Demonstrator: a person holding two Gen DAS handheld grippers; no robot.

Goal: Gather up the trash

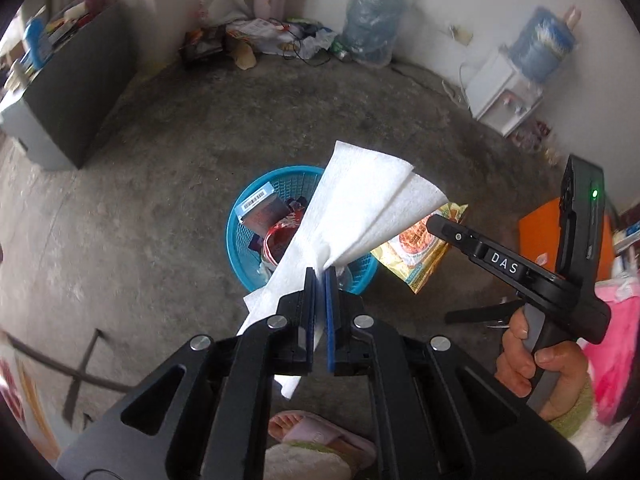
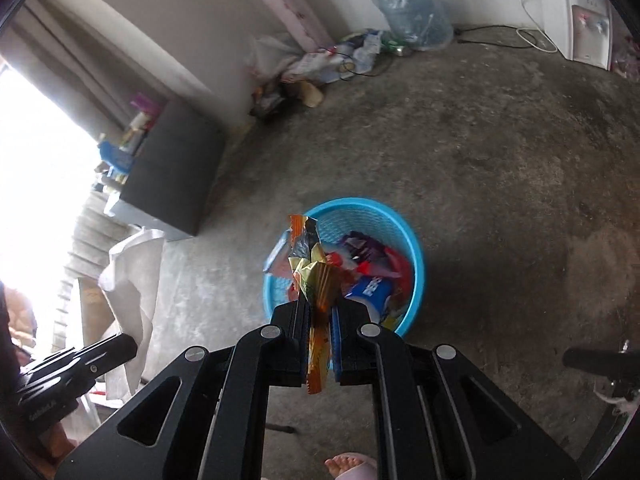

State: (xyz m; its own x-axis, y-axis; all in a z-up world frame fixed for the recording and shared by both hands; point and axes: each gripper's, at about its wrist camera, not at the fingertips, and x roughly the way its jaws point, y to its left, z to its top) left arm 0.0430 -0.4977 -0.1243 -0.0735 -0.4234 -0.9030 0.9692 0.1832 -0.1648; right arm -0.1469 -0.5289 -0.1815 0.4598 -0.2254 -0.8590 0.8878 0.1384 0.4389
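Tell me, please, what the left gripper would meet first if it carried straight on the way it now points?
Probably the blue basket of trash on the floor: the left gripper, shut on a white paper towel, aims down at it. Depth is unclear.

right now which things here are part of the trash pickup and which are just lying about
Part of the job:
- white paper towel, clamped in the left gripper
- orange snack wrapper, clamped in the right gripper
- blue basket, already holding wrappers

Just lying about:
- water jug
- water dispenser
- grey cabinet
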